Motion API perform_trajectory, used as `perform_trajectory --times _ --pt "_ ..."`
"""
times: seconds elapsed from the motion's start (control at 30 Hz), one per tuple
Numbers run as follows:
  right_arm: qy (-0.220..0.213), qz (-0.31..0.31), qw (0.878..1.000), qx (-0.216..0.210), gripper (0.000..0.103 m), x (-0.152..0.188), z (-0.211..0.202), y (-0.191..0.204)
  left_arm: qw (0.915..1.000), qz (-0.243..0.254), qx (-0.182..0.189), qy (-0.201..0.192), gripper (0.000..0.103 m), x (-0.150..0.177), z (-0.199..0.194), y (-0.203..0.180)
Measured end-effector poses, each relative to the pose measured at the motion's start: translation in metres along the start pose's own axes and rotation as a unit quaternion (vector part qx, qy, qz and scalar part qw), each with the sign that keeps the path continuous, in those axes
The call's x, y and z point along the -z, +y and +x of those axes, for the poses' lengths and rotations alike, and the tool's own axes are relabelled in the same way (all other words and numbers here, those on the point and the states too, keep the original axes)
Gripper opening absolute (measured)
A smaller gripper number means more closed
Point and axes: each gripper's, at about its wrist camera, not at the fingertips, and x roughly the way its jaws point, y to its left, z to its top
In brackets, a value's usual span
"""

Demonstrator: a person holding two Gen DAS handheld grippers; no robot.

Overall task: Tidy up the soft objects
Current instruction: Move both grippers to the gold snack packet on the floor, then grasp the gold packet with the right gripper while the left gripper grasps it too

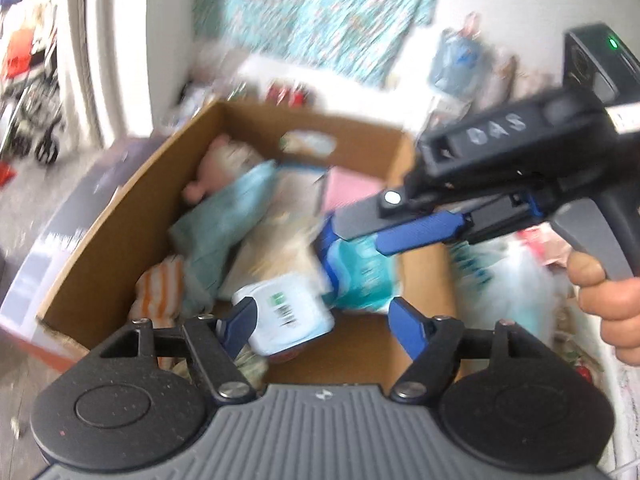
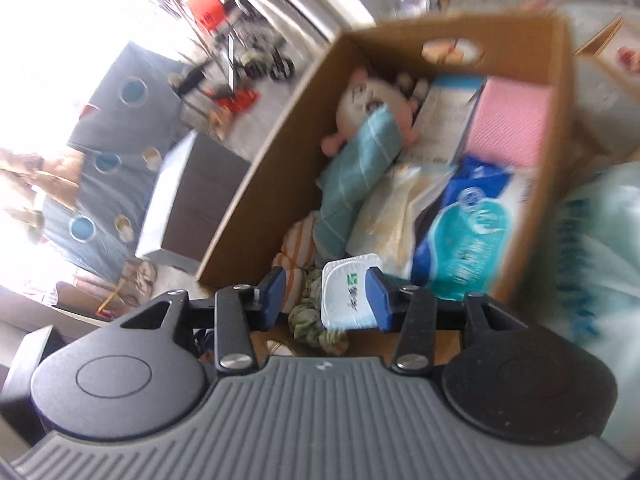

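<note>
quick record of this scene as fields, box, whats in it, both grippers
container: cardboard box, open top
contents: pink plush toy, teal towel, pink pack, blue tissue pack, orange striped cloth, white wipes pack
left gripper: open over the near end of the box, nothing pressed between its pads
right gripper: open, wipes pack seen between the fingers, not clamped
image quality: motion blur, small print unreadable
</note>
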Motion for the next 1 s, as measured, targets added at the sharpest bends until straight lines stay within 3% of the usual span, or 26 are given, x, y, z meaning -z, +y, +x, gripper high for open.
perform_trajectory --times 0.17,0.3,0.4,0.53,0.7,0.8,1.0 --pt "-0.079 0.003 0.996 0.041 0.046 0.032 -0.1 -0.037 0.995 0.067 0.048 -0.056 0.077 -0.004 -0.015 -0.059" --pt "-0.122 0.034 0.988 0.091 0.047 0.057 -0.165 -0.083 0.9811 0.151 0.076 -0.095 0.08 -0.002 -0.01 -0.12" --pt "-0.126 0.066 0.983 0.114 0.047 0.077 -0.19 -0.122 0.971 0.193 0.105 -0.094 0.08 0.004 0.006 -0.163" --pt "-0.114 0.102 0.979 0.133 0.047 0.1 -0.197 -0.174 0.9558 0.247 0.135 -0.085 0.079 0.021 0.034 -0.218" --pt "-0.094 0.131 0.977 0.143 0.047 0.115 -0.183 -0.23 0.9351 0.322 0.134 -0.061 0.073 0.046 0.079 -0.274" --pt "-0.08 0.15 0.976 0.137 0.047 0.113 -0.169 -0.259 0.9317 0.335 0.137 -0.036 0.072 0.055 0.106 -0.287" --pt "-0.058 0.19 0.972 0.123 0.047 0.111 -0.149 -0.295 0.9349 0.33 0.131 0.011 0.07 0.057 0.143 -0.296"
